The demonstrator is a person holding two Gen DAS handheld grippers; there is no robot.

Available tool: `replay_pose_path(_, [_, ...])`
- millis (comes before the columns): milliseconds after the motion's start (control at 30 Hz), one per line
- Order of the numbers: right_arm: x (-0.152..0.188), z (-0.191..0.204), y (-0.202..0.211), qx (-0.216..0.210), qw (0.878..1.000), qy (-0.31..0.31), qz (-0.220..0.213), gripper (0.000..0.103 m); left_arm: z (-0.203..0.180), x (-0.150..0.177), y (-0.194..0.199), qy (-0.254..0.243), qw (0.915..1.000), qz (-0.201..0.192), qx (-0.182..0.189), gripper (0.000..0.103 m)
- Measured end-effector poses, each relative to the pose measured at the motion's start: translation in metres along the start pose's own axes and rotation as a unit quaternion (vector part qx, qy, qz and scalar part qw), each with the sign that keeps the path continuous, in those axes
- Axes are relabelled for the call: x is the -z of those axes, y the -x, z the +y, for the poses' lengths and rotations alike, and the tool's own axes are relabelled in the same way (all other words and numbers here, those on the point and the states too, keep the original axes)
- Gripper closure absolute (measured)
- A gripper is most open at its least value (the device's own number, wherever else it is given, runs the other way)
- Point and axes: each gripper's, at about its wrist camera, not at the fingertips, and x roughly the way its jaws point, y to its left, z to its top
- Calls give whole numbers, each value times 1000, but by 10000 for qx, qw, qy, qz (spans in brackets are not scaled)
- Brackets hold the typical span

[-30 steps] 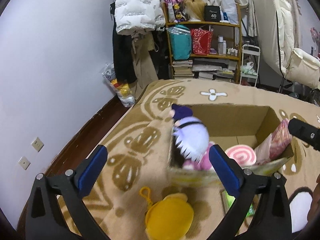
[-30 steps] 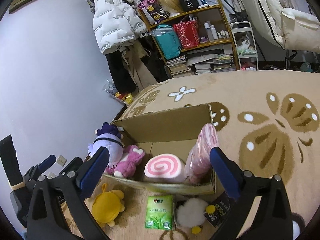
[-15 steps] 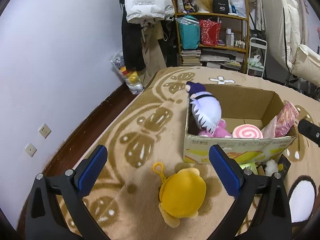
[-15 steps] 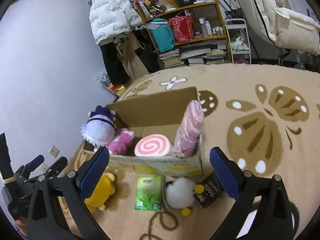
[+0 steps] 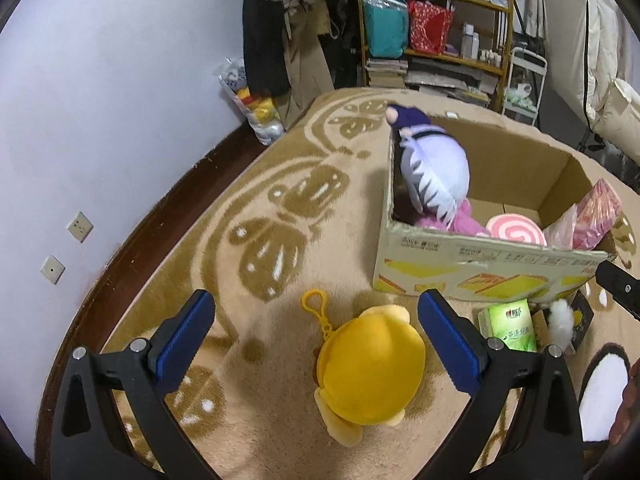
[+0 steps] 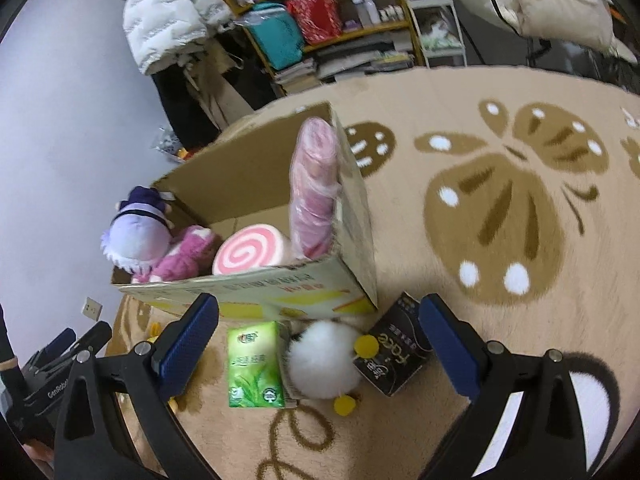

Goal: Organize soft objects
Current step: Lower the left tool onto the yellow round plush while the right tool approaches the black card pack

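Note:
A cardboard box (image 5: 480,264) (image 6: 280,292) on the rug holds a purple-and-white plush (image 5: 432,172) (image 6: 136,236), a pink plush (image 6: 188,256), a pink swirl roll cushion (image 6: 248,252) and a wrapped pink bundle (image 6: 316,184). A yellow plush (image 5: 370,368) with a loop lies on the rug in front of the box, between the fingers of my open left gripper (image 5: 316,332), which hangs above it. My open right gripper (image 6: 318,344) hovers over a white fluffy plush (image 6: 324,364), with a green tissue pack (image 6: 254,364) and a black packet (image 6: 394,356) beside it.
The beige rug (image 6: 500,208) with brown butterfly patterns spreads to the right. A wooden shelf (image 5: 432,28) full of bags and books, hanging coats (image 5: 280,20) and a bag of toys (image 5: 256,108) stand by the far wall. The lilac wall (image 5: 100,120) lies left.
Both grippers have drawn back from the box and lowered toward the rug. The left one now frames the yellow plush; the right one frames the white plush. The purple plush stays in the box.

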Motion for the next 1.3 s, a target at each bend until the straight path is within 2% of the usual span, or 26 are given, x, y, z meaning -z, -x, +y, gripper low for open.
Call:
replay_pose_path(400, [3,-23,-22,258,9983,-431,294,0,-17,9,-30,-304,9981,497,221,2])
replay_pose_path(633, [5,-39,-32,450,9950,-757,461,0,-31,16,-48,-629,9948,794,132,2])
replay_pose_path(833, [8,-51,-41,497,9915,-993,682,8,-38,23,-65,-771,9907,1118,89,2])
replay_pose_path(1000, [10,-52,-49,590,9901,-976,817,18,-37,26,-74,-699,9888,1305,192,2])
replay_pose_path(1100, [10,-54,-53,620,9895,-983,858,21,-38,28,-80,-669,9868,1447,267,2])
replay_pose_path(1300, [9,-58,-58,711,9879,-1025,922,28,-37,29,-84,-606,9860,1521,307,2])
